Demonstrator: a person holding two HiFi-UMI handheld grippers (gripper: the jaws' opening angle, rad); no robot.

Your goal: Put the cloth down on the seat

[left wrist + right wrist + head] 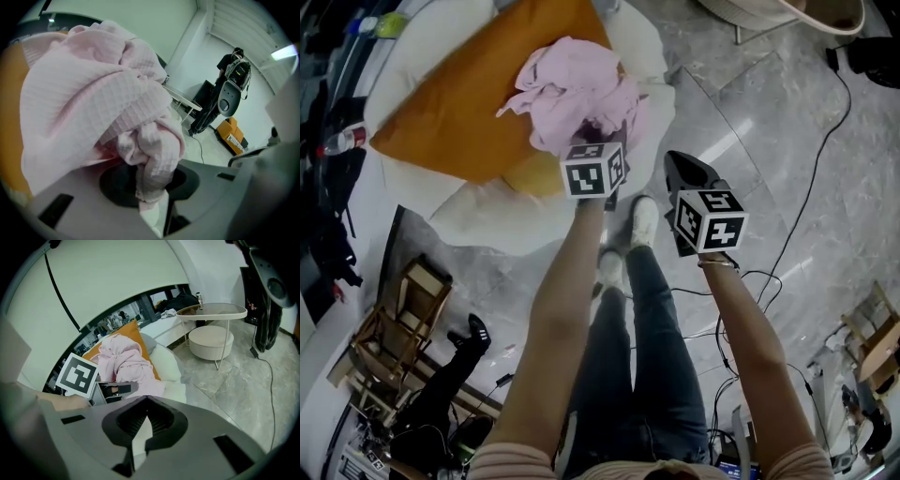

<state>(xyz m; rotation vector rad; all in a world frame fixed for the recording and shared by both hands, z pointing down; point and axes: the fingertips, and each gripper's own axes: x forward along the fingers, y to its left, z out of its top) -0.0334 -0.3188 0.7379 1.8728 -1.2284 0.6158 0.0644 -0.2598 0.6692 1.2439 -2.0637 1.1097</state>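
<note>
A crumpled pink cloth point(581, 89) lies bunched on an orange cushion point(459, 103) that rests on the white padded seat point(487, 211). My left gripper point(598, 139) reaches into the near edge of the cloth. In the left gripper view a twisted fold of the cloth point(150, 154) runs down between its jaws, which are shut on it point(152, 190). My right gripper point(677, 164) hangs to the right of the seat over the floor, shut with nothing in it point(146, 398). In the right gripper view the cloth point(123, 359) sits on the cushion point(136, 329).
The person's legs and white shoes point(642, 220) stand right before the seat. A glass side table point(213, 311) with a round white stool point(211, 341) under it stands to the right. Cables point(811, 187) cross the marble floor. A wooden chair point(394, 319) is at the left.
</note>
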